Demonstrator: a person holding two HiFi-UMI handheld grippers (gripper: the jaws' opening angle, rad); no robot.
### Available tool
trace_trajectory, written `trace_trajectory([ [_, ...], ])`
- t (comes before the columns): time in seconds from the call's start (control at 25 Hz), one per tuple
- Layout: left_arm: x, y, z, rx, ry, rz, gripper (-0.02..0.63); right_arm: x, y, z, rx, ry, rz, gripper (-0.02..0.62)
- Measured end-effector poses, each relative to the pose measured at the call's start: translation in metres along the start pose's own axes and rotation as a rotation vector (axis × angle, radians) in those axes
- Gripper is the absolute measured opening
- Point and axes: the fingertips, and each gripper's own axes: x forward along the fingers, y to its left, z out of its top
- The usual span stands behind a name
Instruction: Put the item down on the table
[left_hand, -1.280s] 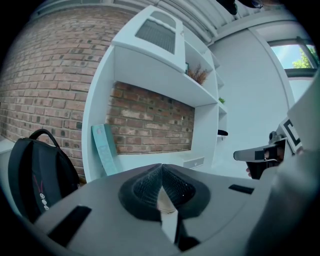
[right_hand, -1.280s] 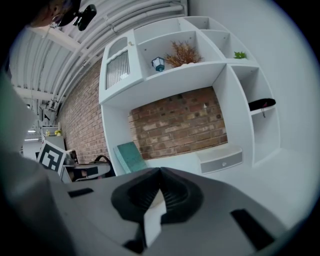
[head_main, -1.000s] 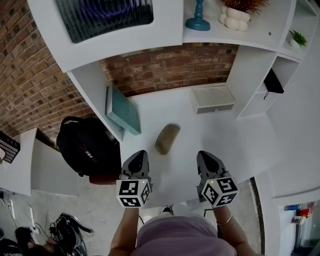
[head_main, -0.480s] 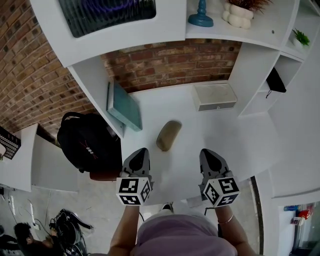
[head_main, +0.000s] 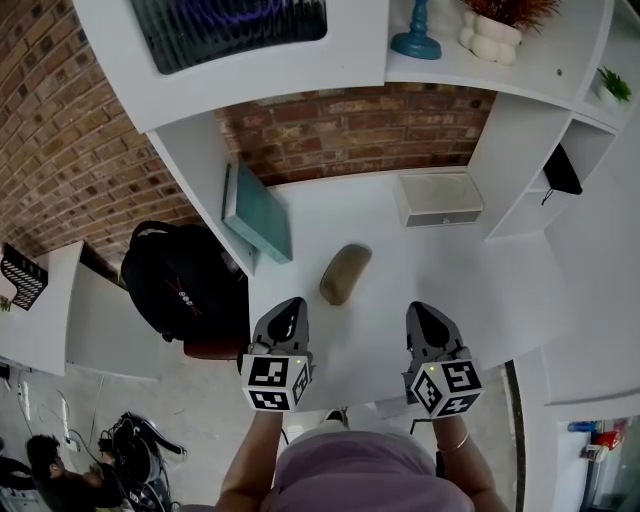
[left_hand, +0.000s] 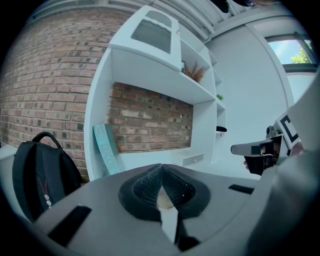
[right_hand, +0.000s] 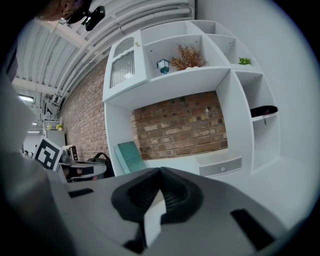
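Note:
A tan oblong case (head_main: 344, 273) lies on the white table (head_main: 480, 280), free of both grippers. My left gripper (head_main: 291, 306) sits at the table's near edge, just below and left of the case, shut with nothing in it. My right gripper (head_main: 419, 311) is level with it to the right, also shut and empty. In the left gripper view the jaws (left_hand: 161, 168) meet at their tips, and a sliver of the case (left_hand: 166, 200) shows behind them. In the right gripper view the tips (right_hand: 160, 172) touch, with only the white table behind them.
A teal book (head_main: 258, 212) leans against the shelf's left wall. A white drawer box (head_main: 440, 199) stands at the back of the table under the brick wall. A black backpack (head_main: 185, 285) rests left of the table. Shelf cubbies rise at the right (head_main: 540, 160).
Both grippers and the case stay where they were. Only the head view has drifted slightly, which shifts everything a little right and down in the picture.

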Motion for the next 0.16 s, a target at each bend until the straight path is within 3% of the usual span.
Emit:
trace_trajectory([
  [0.16,0.0050,-0.0012,0.0020,0.000,-0.005,0.001,0.000,0.0036,-0.0020,0.0018,-0.008,-0.003,0.009,0.000],
])
